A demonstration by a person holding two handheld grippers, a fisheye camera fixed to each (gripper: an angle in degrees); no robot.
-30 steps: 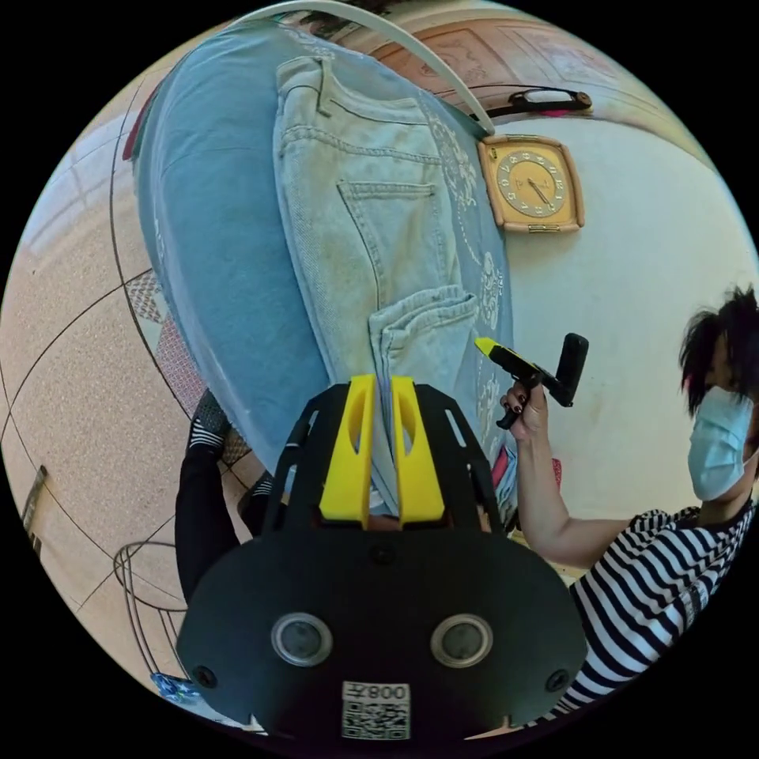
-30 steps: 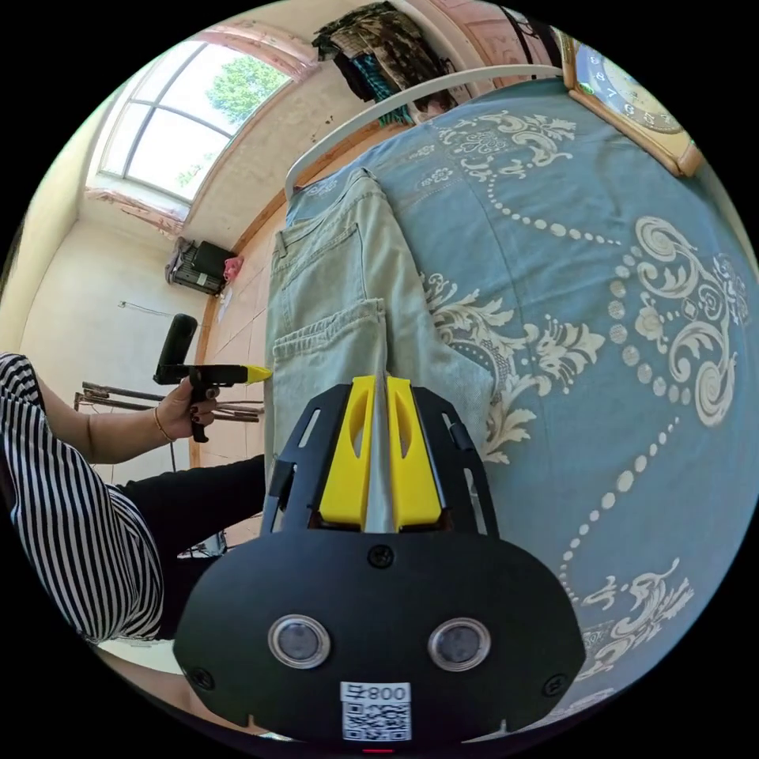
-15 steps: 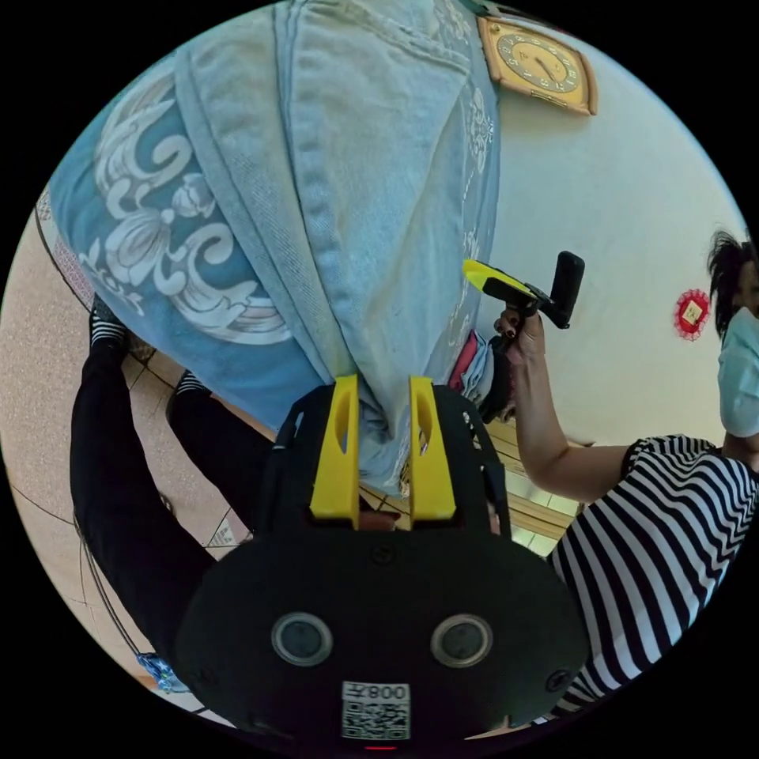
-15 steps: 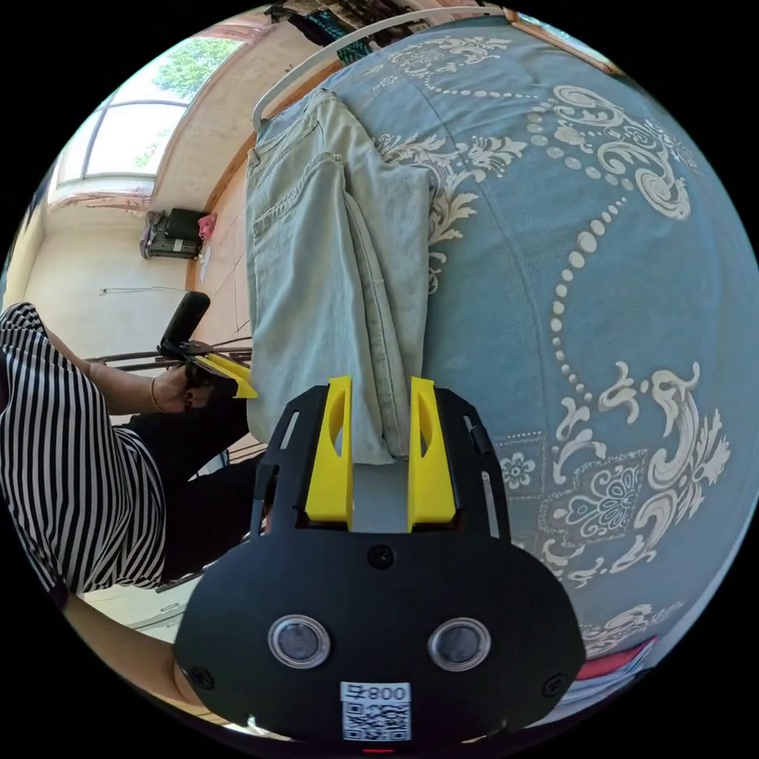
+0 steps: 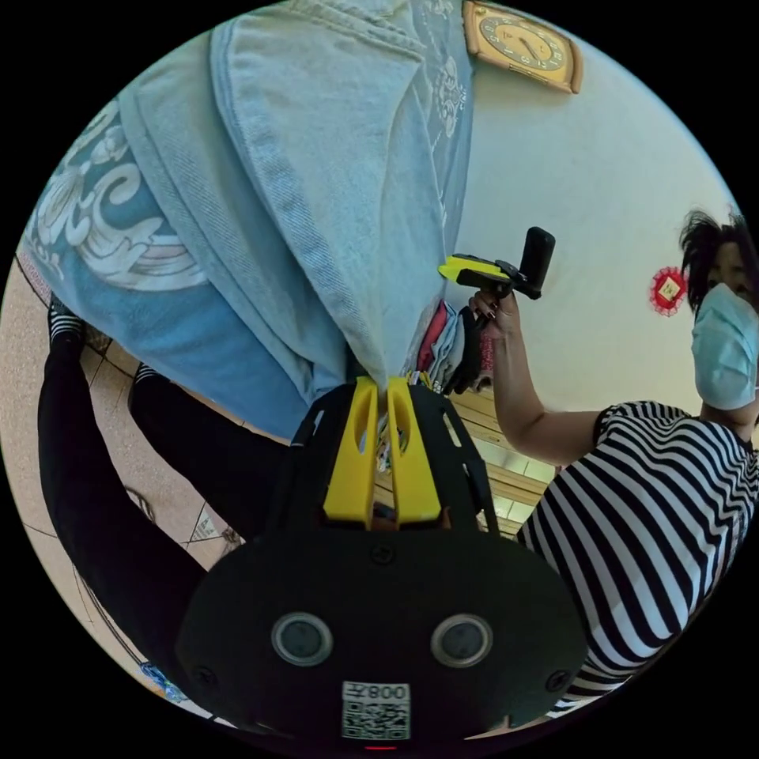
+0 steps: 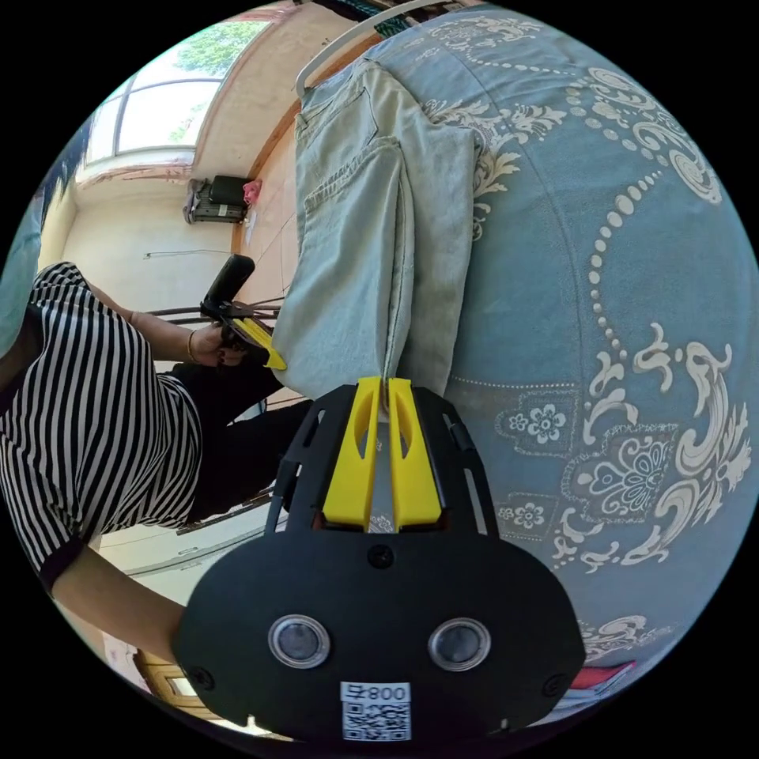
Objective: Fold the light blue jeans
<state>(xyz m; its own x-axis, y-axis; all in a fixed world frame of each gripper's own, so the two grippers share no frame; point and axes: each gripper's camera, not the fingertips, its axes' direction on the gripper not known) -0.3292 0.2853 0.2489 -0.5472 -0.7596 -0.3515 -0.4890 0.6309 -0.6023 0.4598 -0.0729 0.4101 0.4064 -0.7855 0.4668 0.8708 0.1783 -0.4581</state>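
— Can any writing be made out?

— A white label with a code square and a short line of characters is seen low in the frame, on the left gripper. A like label is borne by the right gripper.

— And numbers?

— Numerals are set round the dial of the clock at the top of the left gripper view, but are too small to be read. A red sign on the wall, at the right, cannot be read either.

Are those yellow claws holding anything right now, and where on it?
Yes: both grippers are shut on the jeans. The left gripper and the right gripper each pinch the fold's near edge.
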